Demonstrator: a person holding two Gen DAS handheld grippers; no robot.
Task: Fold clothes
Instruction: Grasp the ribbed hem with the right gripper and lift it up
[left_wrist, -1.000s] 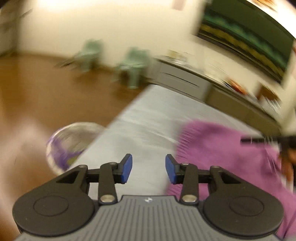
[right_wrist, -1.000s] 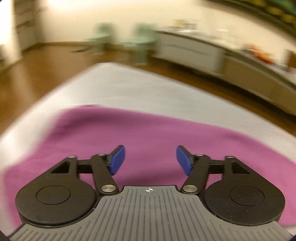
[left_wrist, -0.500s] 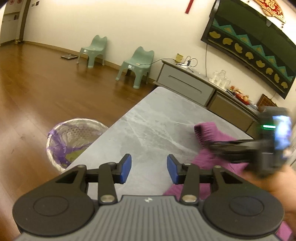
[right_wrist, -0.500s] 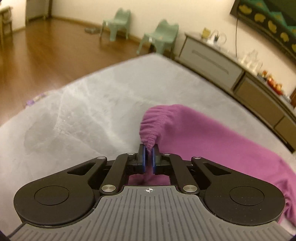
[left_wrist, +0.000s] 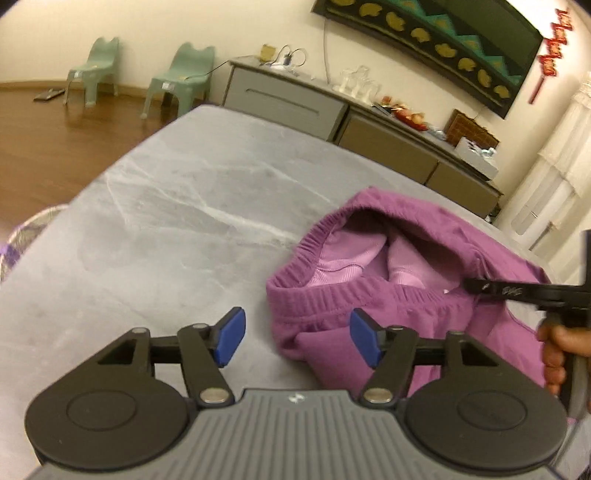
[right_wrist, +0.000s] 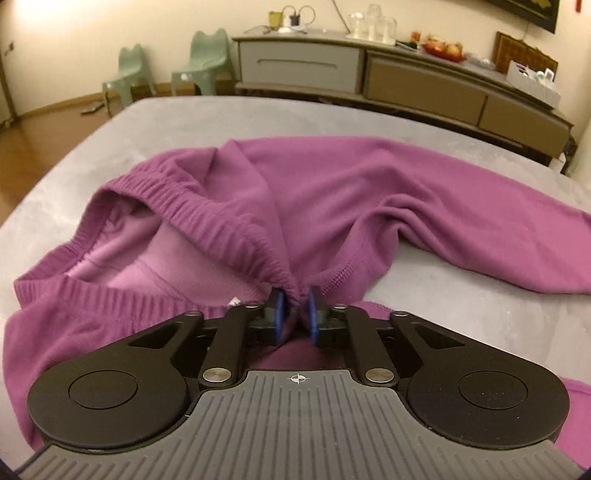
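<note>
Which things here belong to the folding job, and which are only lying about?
Job:
- purple trousers, waistband pinched by right gripper
- left gripper, open beside the waistband
- grey table

Lying about:
- two green chairs
- sideboard
- bin

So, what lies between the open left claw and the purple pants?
Nothing: in the left wrist view only bare grey table lies ahead of the left claw, with the pants waistband just beyond its right finger.
</note>
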